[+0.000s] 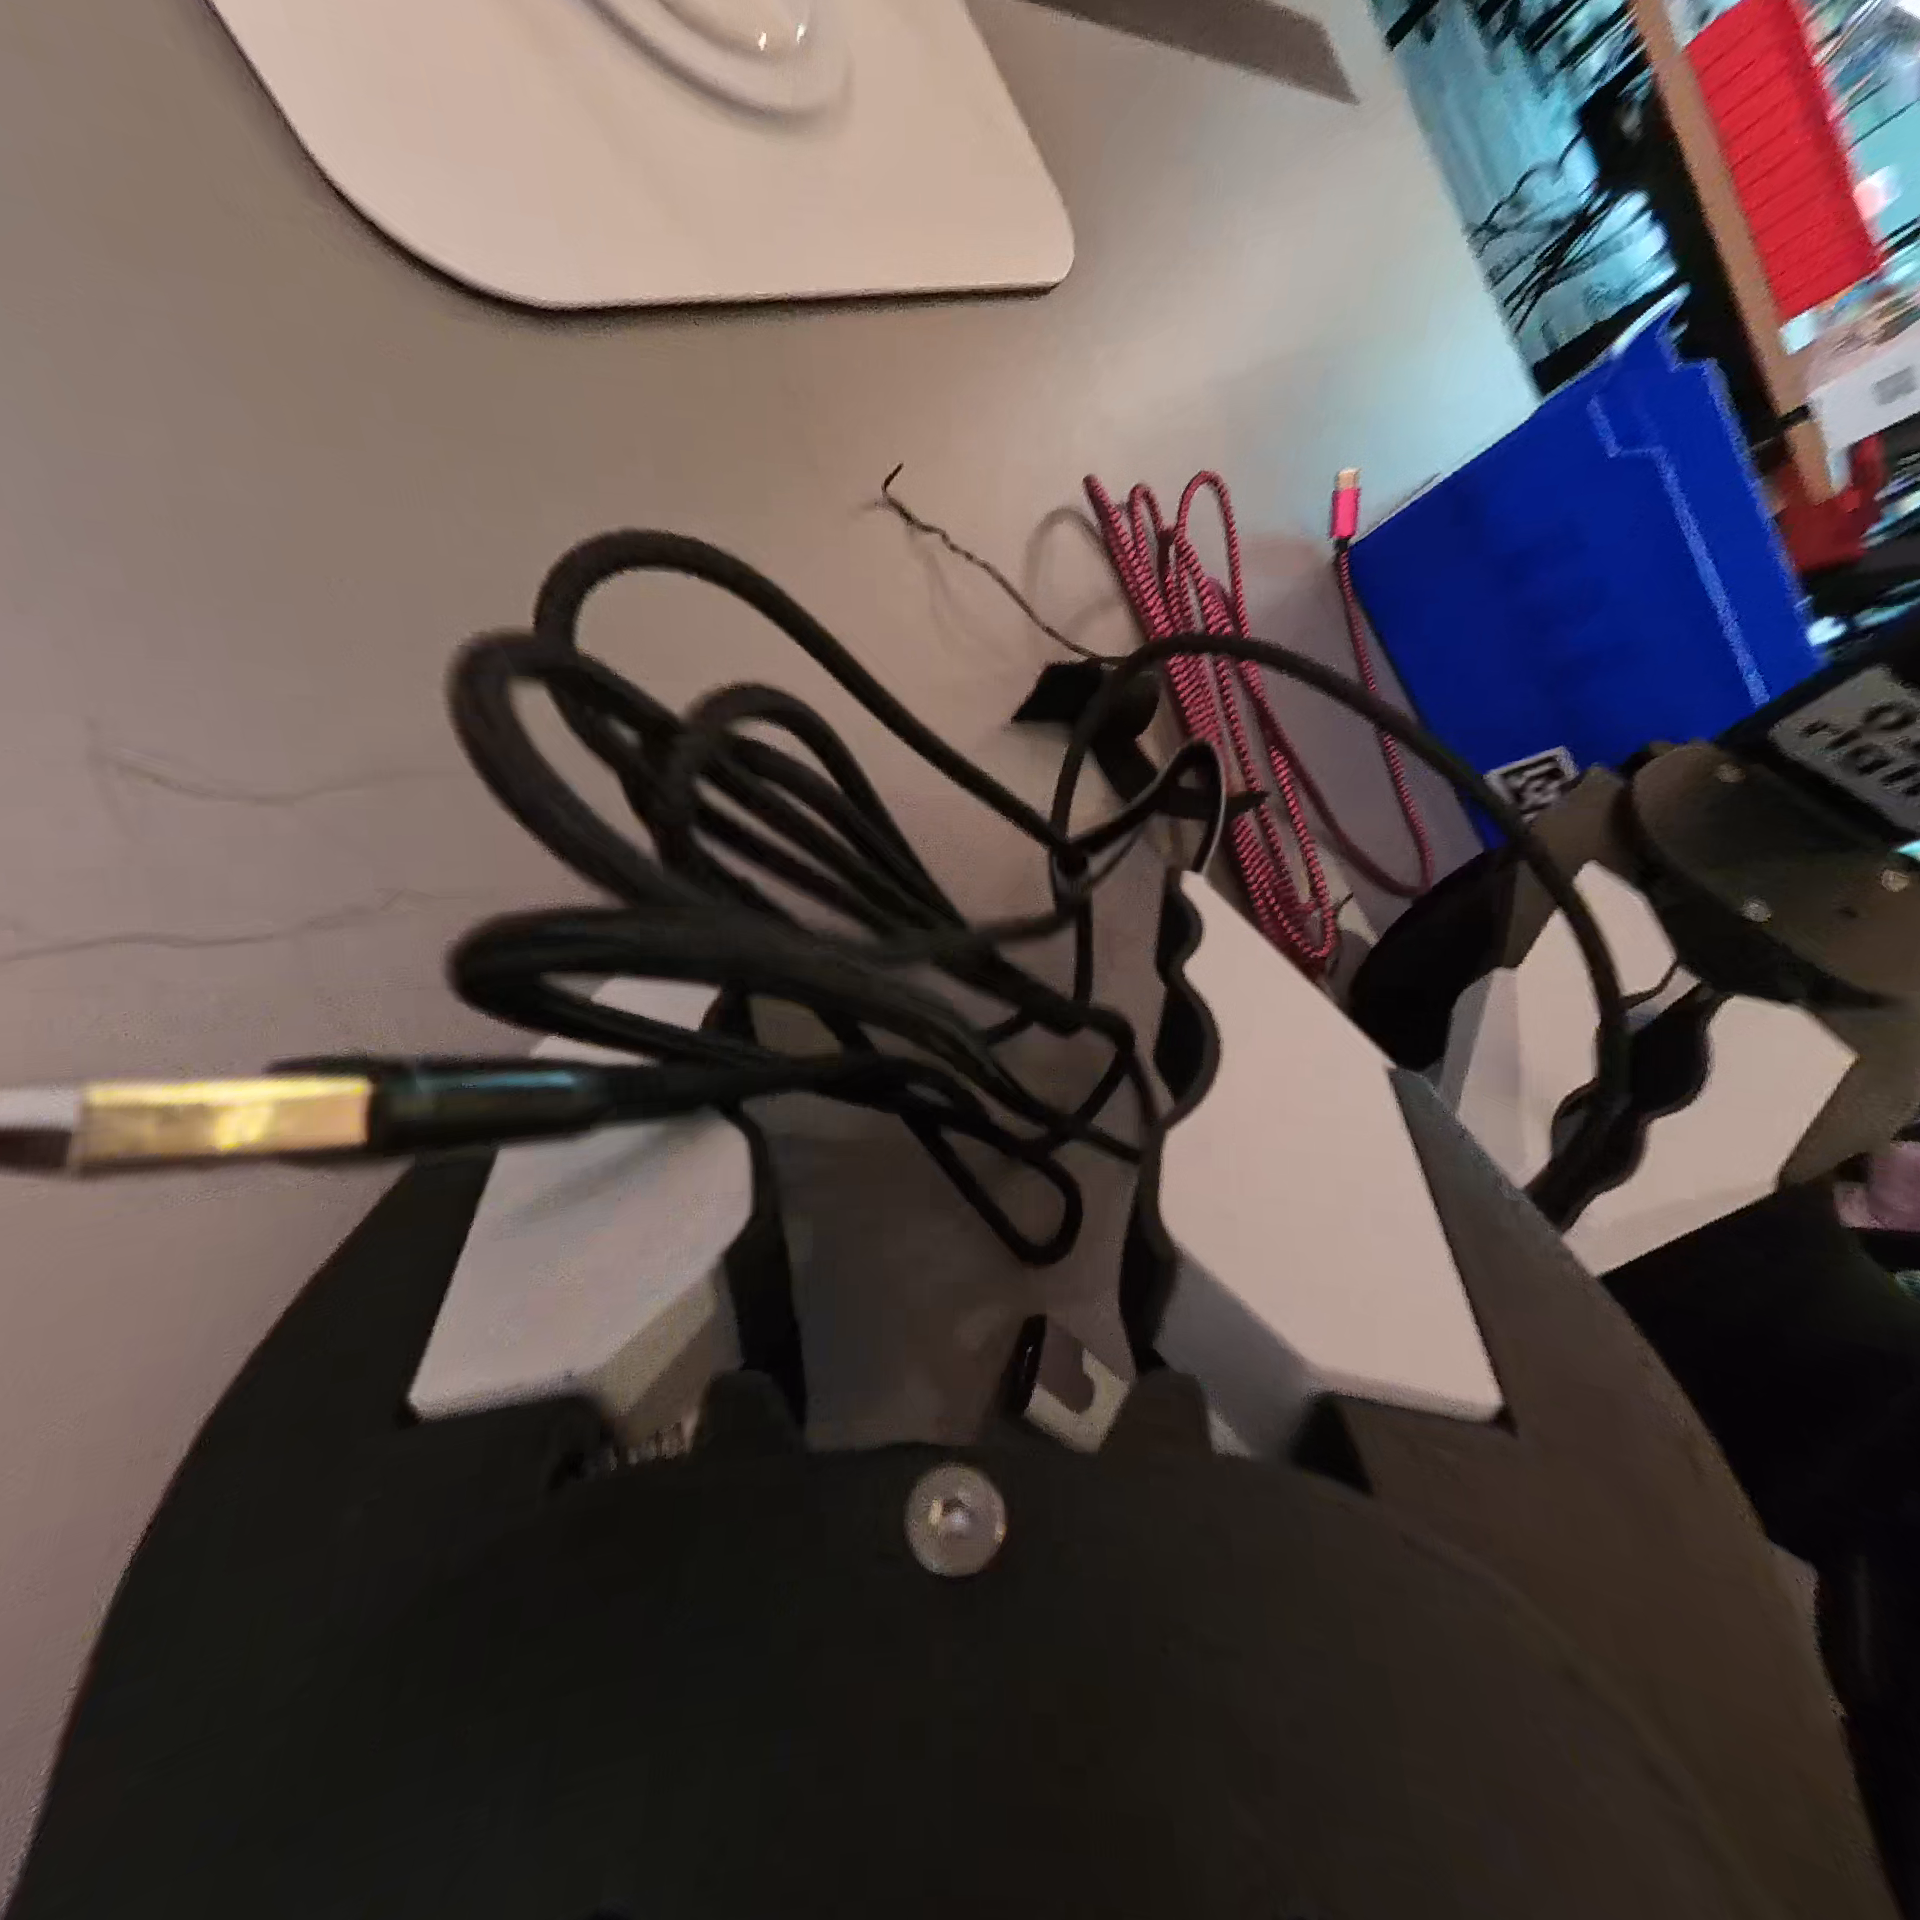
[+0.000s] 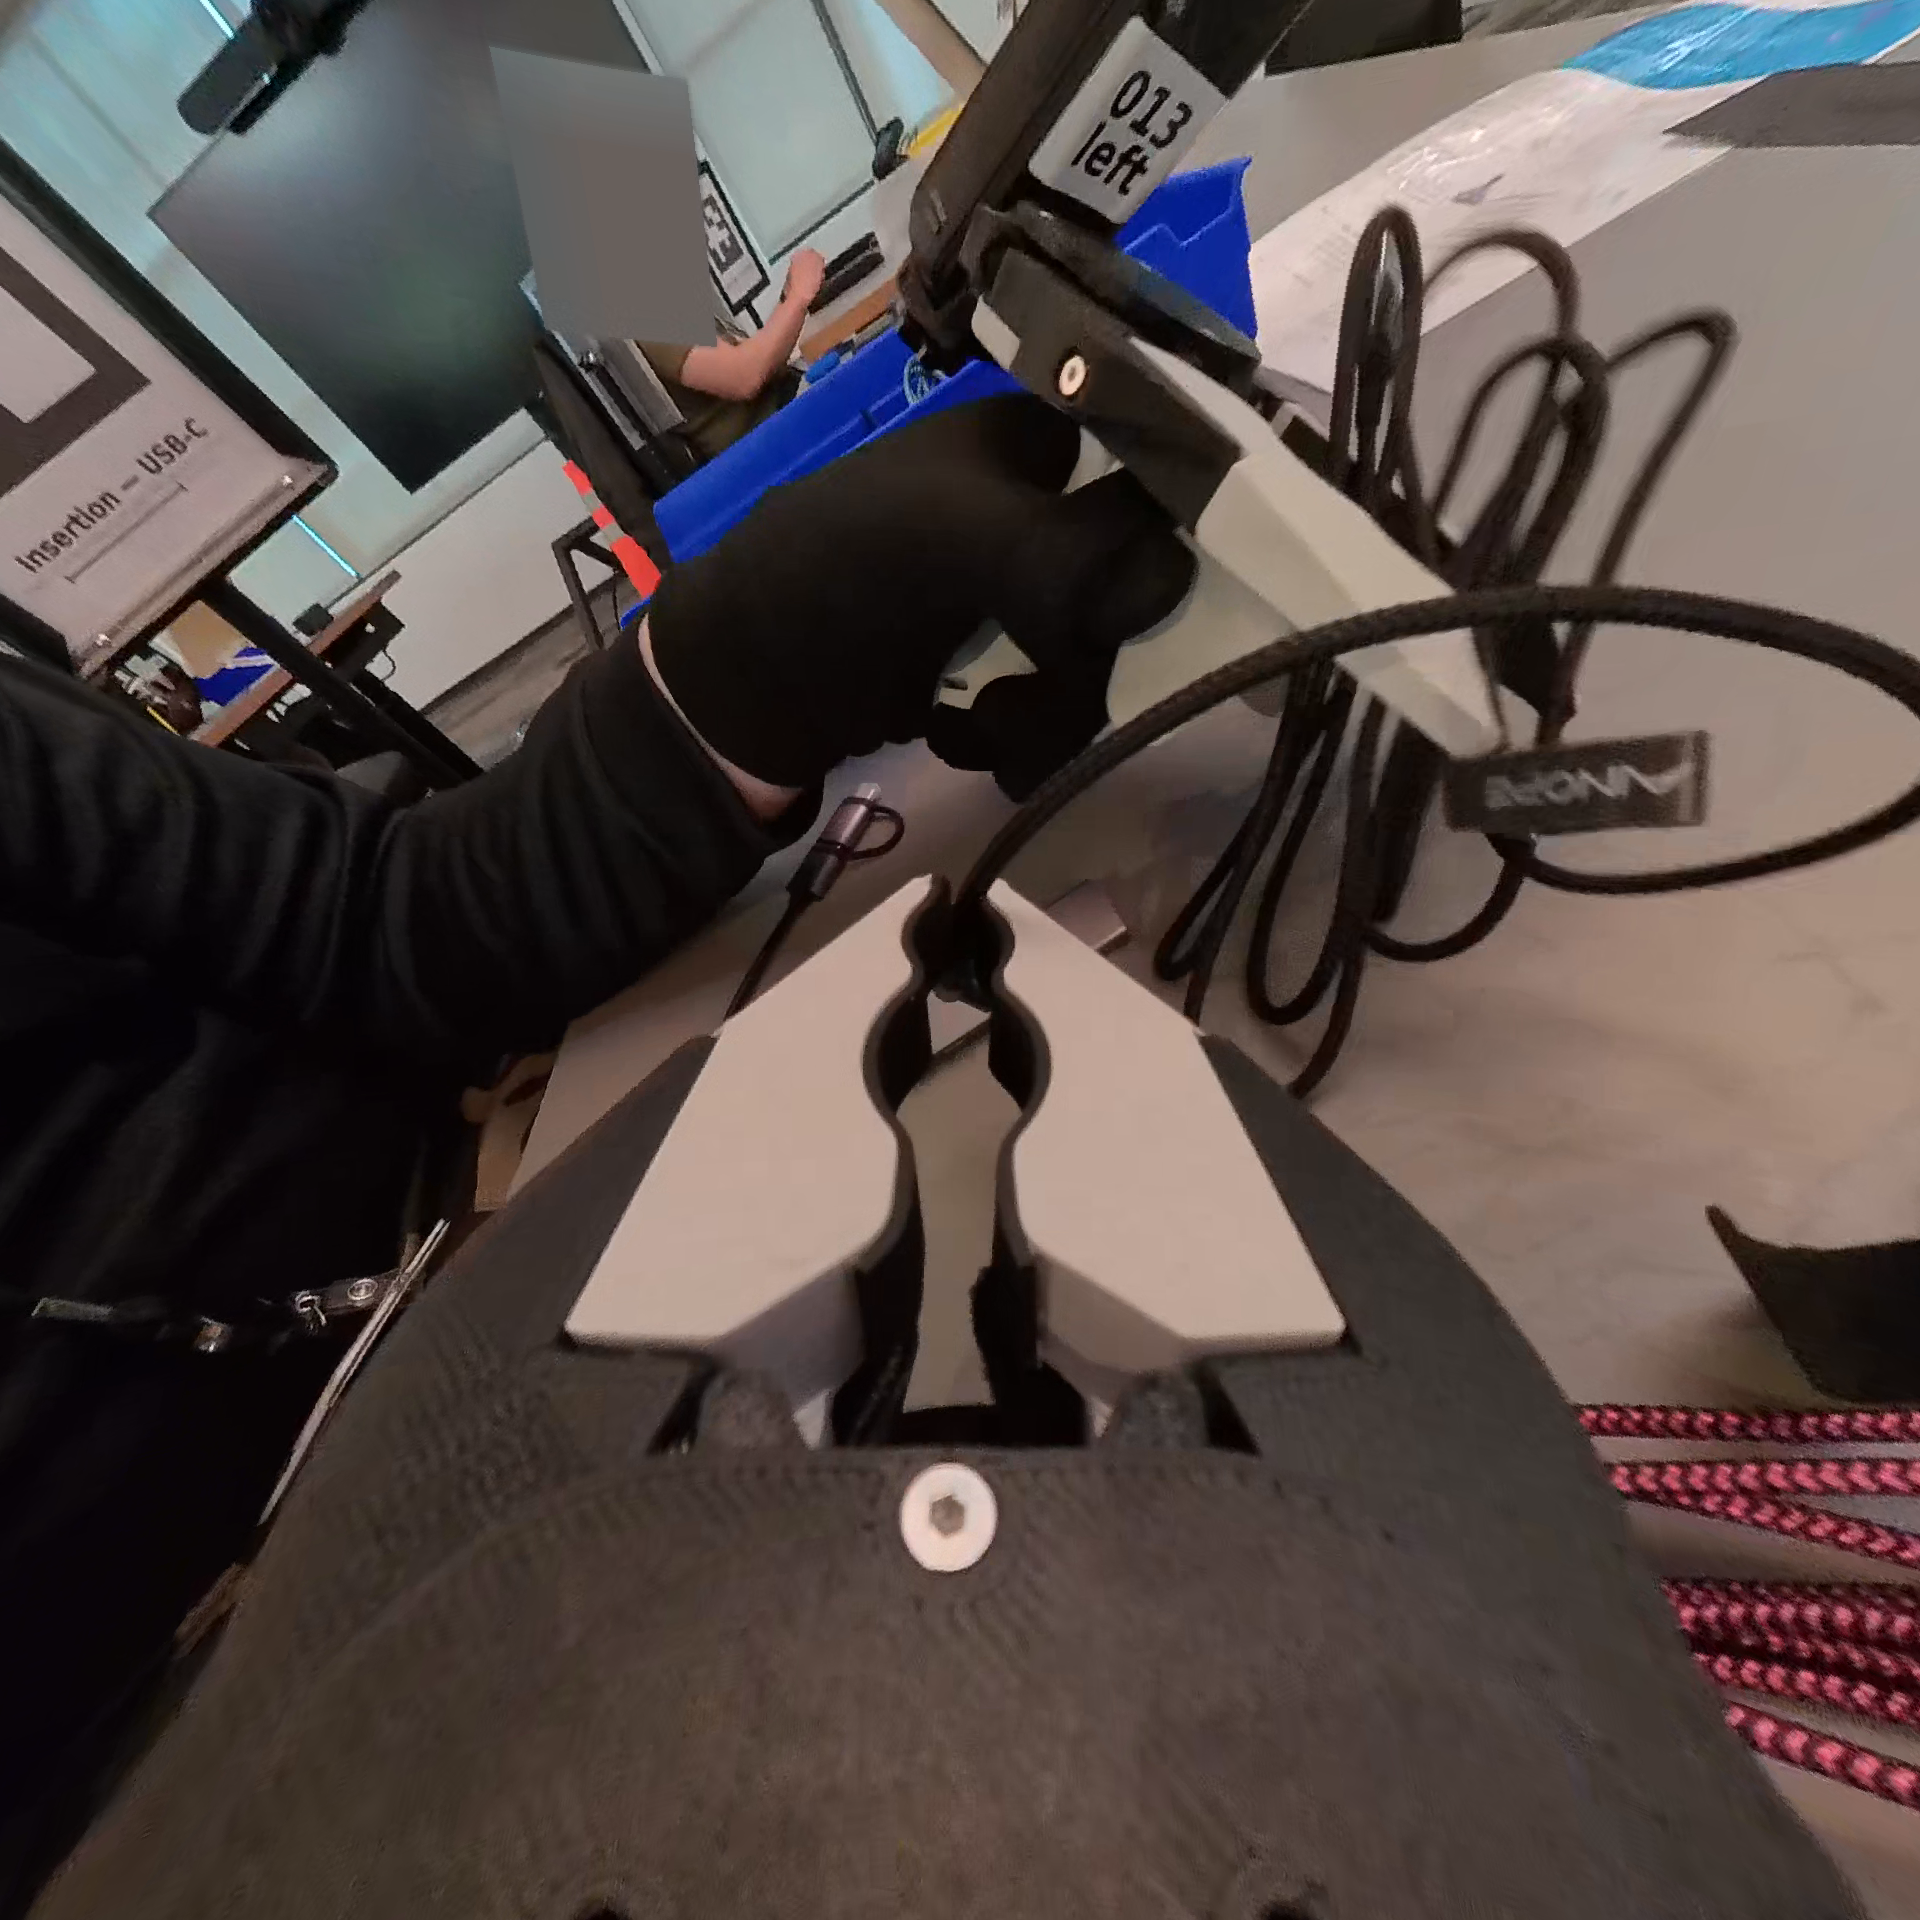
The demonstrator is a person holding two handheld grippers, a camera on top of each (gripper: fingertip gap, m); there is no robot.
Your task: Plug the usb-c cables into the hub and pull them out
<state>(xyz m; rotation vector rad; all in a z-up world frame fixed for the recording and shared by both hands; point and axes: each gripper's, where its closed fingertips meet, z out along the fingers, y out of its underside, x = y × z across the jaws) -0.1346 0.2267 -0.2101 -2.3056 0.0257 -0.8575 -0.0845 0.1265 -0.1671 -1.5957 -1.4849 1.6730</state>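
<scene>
A: What does my left tool (image 1: 966, 1049) have?

B: From where I sit, its two grey fingers (image 1: 1309, 1174) stand well apart, with the coiled black cable (image 1: 727, 831) bunched in the gap between them. I cannot tell whether either finger actually presses on it. The cable's gold-cased plug (image 1: 223, 1117) sticks out past the left finger, blurred.

A: And my right tool (image 2: 956, 935)?

B: Nearly closed. Its wavy-edged fingers (image 2: 790, 1122) pinch one strand of the same black cable right at their tips; from there the strand arcs up and across to the bundle hanging by the left tool (image 2: 1455, 707).

A: Where is the hub?

B: I see only a grey slab edge (image 2: 1091, 920) just beyond the right tool's tips; I cannot tell if that is the hub. A small grey adapter plug (image 2: 847, 831) lies on the bench (image 2: 1558, 1039) a little farther ahead, beside the gloved hand (image 2: 914, 582) gripping the left tool.

A: Other cables?

B: A pink-and-black braided cable (image 1: 1205, 675) lies coiled on the bench ahead of the left tool, its pink plug (image 1: 1347, 509) next to a blue bin (image 1: 1579, 582). A white monitor base (image 1: 665, 145) sits far ahead.
</scene>
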